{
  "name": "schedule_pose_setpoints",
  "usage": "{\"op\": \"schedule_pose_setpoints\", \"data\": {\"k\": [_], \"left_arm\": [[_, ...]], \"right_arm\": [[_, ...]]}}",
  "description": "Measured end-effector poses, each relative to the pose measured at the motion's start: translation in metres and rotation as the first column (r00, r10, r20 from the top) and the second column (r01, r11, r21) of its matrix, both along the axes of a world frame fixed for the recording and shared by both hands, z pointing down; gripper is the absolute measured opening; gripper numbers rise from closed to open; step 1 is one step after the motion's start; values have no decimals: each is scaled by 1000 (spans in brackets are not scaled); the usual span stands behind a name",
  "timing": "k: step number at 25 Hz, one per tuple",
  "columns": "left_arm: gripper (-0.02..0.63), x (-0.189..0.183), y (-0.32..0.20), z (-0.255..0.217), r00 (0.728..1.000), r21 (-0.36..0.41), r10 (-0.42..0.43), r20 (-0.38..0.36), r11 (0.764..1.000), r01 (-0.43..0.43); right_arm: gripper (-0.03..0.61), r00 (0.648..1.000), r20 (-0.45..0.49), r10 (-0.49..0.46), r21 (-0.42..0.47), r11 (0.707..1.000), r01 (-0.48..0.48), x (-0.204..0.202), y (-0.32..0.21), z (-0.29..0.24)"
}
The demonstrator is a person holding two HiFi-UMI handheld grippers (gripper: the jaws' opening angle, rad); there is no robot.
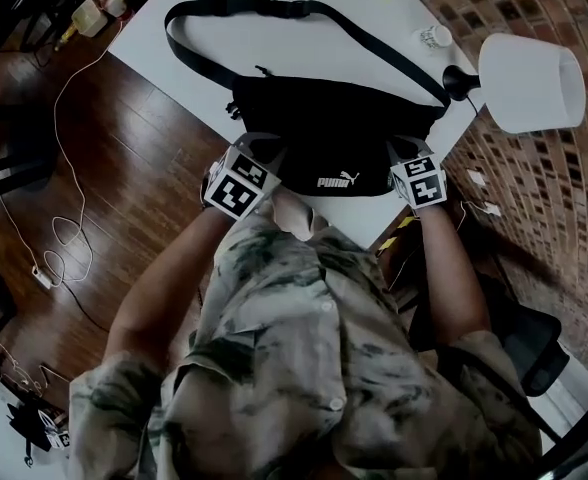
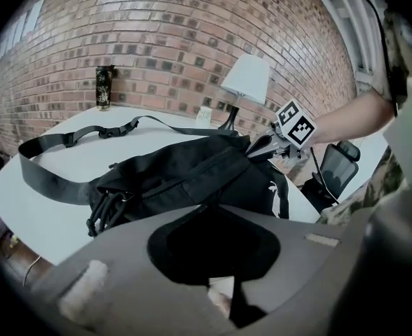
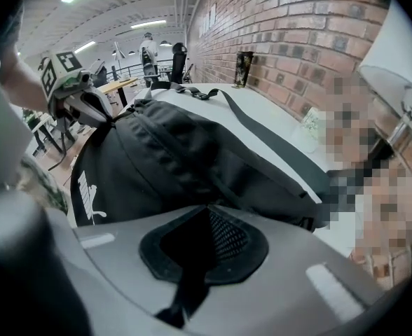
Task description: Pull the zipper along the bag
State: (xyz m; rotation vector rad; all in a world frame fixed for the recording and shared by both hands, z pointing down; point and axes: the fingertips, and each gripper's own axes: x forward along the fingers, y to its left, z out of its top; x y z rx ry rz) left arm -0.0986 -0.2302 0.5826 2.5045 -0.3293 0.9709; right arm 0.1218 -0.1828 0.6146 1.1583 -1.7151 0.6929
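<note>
A black waist bag (image 1: pixel 339 128) with a white logo lies near the front edge of the white table (image 1: pixel 274 58), its strap (image 1: pixel 234 6) looping away behind it. My left gripper (image 1: pixel 269 150) is at the bag's left end, and in the left gripper view its jaws (image 2: pixel 216 207) are shut on black fabric of the bag (image 2: pixel 192 173). At the bag's right end, my right gripper (image 1: pixel 406 150) is likewise shut (image 3: pixel 206 207) on black cloth and mesh of the bag (image 3: pixel 178 159). Which gripper holds the zipper pull is hidden.
A white lamp (image 1: pixel 529 80) stands at the table's right corner with a small jar (image 1: pixel 434 36) near it. A dark can (image 2: pixel 104 87) stands at the far side by the brick wall. White cables (image 1: pixel 64 238) lie on the wooden floor at left; an office chair (image 1: pixel 534 338) is at right.
</note>
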Motion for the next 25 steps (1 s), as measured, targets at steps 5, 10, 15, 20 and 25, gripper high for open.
{"op": "schedule_pose_setpoints", "data": {"k": [5, 10, 15, 20, 25], "left_arm": [[23, -12, -5, 1, 1000, 11, -5, -26, 1000, 6], [31, -14, -3, -3, 998, 40, -28, -59, 999, 30], [57, -27, 1, -15, 997, 112, -72, -32, 991, 75], [57, -54, 37, -39, 985, 171, -172, -6, 970, 170], [55, -72, 120, -92, 958, 248, -283, -52, 925, 287]], "right_arm": [[6, 999, -25, 21, -16, 1000, -22, 0, 1, 0], [6, 999, -28, 41, 30, 999, -41, 5, 0, 0], [30, 997, 1, 72, 174, 982, -71, 3, 3, -29], [60, 998, 60, 23, 314, 948, -41, -10, 51, -77], [60, 990, 134, -47, 420, 908, -13, -24, 146, -112]]}}
